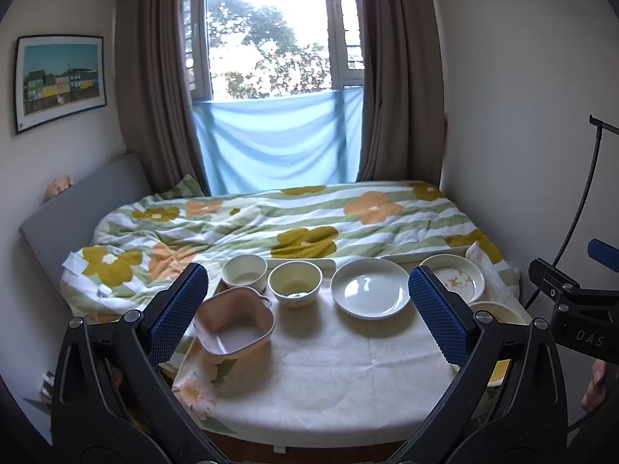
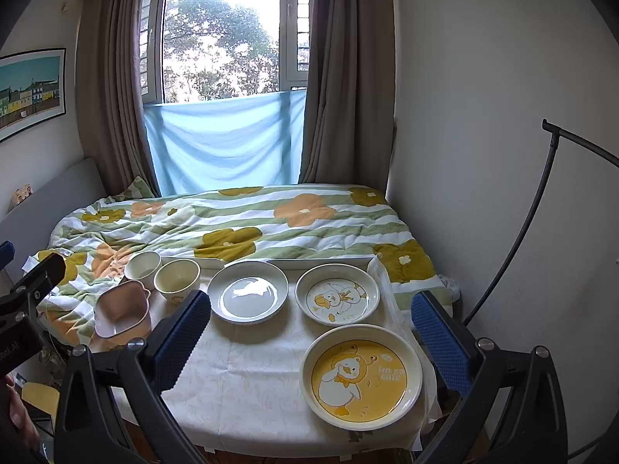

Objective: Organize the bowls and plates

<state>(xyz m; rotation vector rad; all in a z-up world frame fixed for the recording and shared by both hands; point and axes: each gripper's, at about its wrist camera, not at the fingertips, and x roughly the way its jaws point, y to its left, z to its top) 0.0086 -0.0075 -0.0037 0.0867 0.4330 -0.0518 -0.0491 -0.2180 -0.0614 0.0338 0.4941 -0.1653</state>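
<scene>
Nothing stacked yet, by the look of it. Left gripper (image 1: 307, 305) and right gripper (image 2: 311, 328) both spread wide, empty, hovering near edge. Three bowls sit left: pink square plastic bowl (image 2: 123, 309), two cream ceramic bowls (image 2: 177, 275). Grey plate (image 2: 248, 296) centre; two duck-print plates (image 2: 361, 379) right. All sorting remains.

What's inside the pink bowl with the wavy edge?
Nothing that shows: the pink wavy-edged bowl looks empty, with its pale bottom bare. The near wall hides a bit of the inside in the right wrist view. It sits on the white tablecloth.
</scene>
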